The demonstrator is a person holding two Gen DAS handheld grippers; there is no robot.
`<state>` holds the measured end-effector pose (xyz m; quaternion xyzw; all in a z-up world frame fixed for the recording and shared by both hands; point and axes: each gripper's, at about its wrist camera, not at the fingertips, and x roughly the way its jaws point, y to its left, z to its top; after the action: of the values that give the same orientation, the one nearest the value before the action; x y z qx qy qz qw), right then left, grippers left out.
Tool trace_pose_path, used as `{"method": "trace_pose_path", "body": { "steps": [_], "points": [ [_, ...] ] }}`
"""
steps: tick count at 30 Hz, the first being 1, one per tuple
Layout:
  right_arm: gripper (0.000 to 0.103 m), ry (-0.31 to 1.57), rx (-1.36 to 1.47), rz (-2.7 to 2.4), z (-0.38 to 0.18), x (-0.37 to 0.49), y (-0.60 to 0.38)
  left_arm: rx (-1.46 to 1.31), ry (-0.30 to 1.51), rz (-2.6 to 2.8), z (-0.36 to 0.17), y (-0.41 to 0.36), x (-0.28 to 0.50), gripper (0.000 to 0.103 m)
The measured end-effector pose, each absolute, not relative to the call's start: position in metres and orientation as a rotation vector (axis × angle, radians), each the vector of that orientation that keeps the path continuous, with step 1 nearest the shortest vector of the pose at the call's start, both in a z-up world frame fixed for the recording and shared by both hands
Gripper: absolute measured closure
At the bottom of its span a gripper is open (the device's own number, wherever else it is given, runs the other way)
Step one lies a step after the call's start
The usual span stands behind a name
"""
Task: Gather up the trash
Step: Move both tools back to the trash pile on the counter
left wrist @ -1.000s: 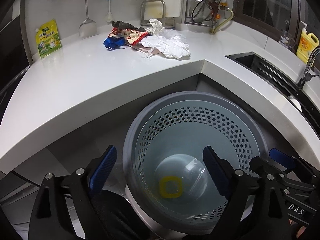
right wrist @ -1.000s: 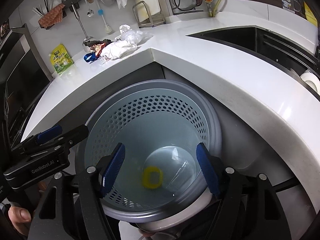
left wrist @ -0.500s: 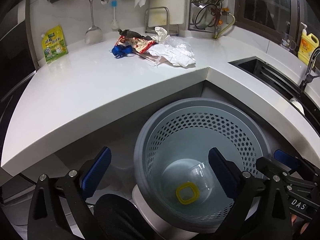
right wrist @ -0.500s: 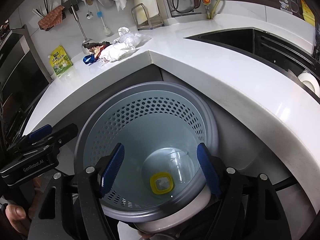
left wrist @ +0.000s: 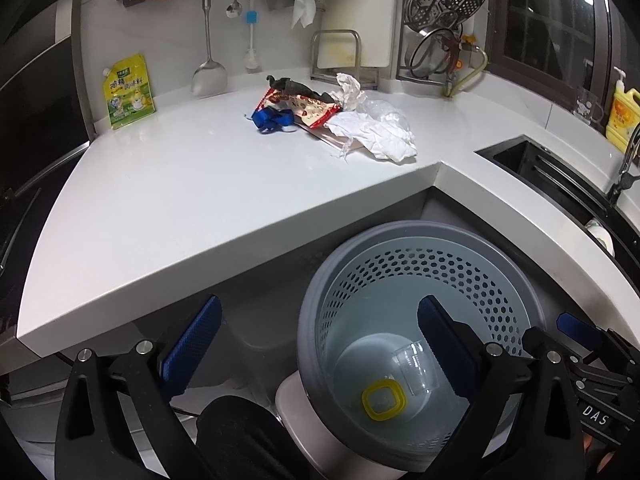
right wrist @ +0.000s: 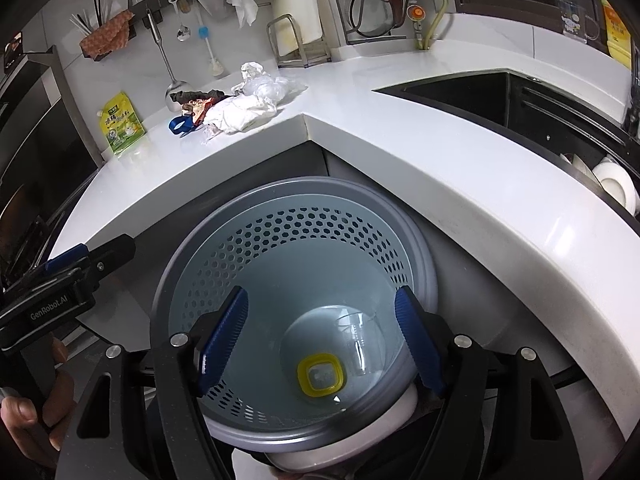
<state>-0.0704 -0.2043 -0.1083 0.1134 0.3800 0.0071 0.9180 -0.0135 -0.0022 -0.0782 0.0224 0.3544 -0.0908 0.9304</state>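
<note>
A grey perforated trash bin [left wrist: 320,304] [right wrist: 192,272] stands on the floor below the white counter corner. Inside lie a yellow-rimmed lid [left wrist: 384,400] [right wrist: 320,376] and a clear plastic cup [left wrist: 416,368] [right wrist: 360,344]. A trash pile sits on the counter: crumpled white paper [left wrist: 376,136] [right wrist: 240,114], a red snack wrapper [left wrist: 308,106], a blue scrap [left wrist: 272,118] [right wrist: 180,124] and clear plastic [right wrist: 268,86]. My left gripper [left wrist: 320,348] is open and empty, over the bin's left rim. My right gripper [right wrist: 322,338] is open and empty above the bin's mouth.
A yellow-green pouch [left wrist: 128,92] leans on the back wall. A spatula [left wrist: 208,72], brush and cloths hang above. A cutting-board rack [left wrist: 340,56] and dish rack stand behind the pile. A dark sink [left wrist: 560,176] [right wrist: 520,104] and yellow soap bottle [left wrist: 624,116] lie to the right.
My left gripper has risen and shifted left, so the bin slid right and the counter pile came nearer. The cup and lid have settled on the bin floor. The right gripper barely moved.
</note>
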Motion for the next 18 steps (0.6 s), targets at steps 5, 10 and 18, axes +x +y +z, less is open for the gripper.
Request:
{"method": "trace_pose_path", "body": {
  "steps": [5,10,18],
  "points": [
    [0.030,0.781,0.234,0.020,-0.104,-0.058,-0.204,0.030,0.713,-0.174,-0.071,0.002,-0.004,0.006],
    [0.030,0.752,0.213,0.026,-0.093,-0.040,-0.203,0.019,0.687,-0.153,-0.063,0.007,0.010,0.006],
    [0.030,0.725,0.202,0.050,-0.081,0.000,-0.195,-0.013,0.677,-0.087,-0.055,0.026,0.044,0.006]
  ]
}}
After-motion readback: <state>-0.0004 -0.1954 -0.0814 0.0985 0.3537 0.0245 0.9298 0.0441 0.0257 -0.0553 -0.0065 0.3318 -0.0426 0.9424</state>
